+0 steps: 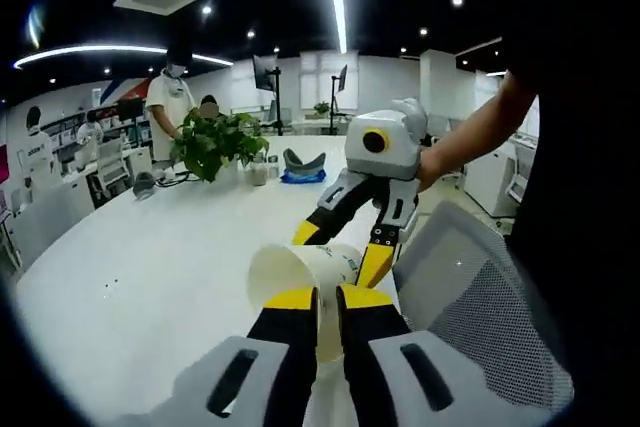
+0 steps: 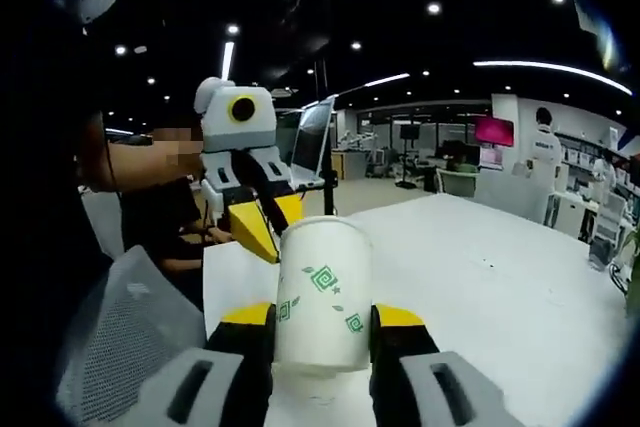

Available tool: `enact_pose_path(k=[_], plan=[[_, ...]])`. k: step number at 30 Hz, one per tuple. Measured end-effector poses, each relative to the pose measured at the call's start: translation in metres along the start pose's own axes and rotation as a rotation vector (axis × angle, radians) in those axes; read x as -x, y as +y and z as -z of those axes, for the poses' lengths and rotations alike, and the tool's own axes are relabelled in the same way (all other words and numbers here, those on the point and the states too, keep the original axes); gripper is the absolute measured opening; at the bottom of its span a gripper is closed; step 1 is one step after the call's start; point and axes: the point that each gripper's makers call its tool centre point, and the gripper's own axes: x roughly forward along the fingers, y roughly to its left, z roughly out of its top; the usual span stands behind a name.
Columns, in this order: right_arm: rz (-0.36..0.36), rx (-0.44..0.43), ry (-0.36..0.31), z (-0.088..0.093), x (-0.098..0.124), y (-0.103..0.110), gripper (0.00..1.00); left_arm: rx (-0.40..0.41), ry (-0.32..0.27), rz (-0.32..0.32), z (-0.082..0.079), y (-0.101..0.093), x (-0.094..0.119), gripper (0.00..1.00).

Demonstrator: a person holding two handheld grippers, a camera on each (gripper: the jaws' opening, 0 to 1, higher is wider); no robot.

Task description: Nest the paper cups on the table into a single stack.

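Note:
A white paper cup [image 1: 300, 265] with a green pattern is held in the air above the white table [image 1: 150, 277], its open mouth turned toward the left gripper view. My left gripper [image 1: 328, 299] is shut on the cup's wall at the rim, one jaw inside and one outside. My right gripper [image 1: 343, 247] comes in from the right, shut across the cup's body. In the right gripper view the same cup [image 2: 322, 292] stands between my right gripper's [image 2: 322, 317] jaws, and my left gripper [image 2: 262, 227] pinches its far edge. I cannot tell whether more cups are nested inside.
A grey mesh chair back [image 1: 470, 297] [image 2: 120, 337] stands close by the table edge. A potted plant [image 1: 215, 142] and a blue object [image 1: 302, 173] sit at the table's far end. People [image 1: 168, 97] stand beyond it. A person's arm [image 1: 480, 132] holds the right gripper.

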Motion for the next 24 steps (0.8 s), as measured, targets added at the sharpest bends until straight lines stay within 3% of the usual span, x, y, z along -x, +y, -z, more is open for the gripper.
enact_pose_path(k=[11,19,24], plan=[[-0.053,0.027,0.000,-0.003,-0.003,0.015,0.37,-0.042,-0.013,0.122,-0.009,-0.026,0.005,0.00],[-0.025,0.005,0.058,0.010,0.002,0.011,0.49,-0.063,0.038,0.090,-0.004,-0.019,0.008,0.00],[0.004,-0.016,0.079,0.018,0.007,0.007,0.56,-0.099,0.117,0.083,0.006,-0.017,0.008,0.00]])
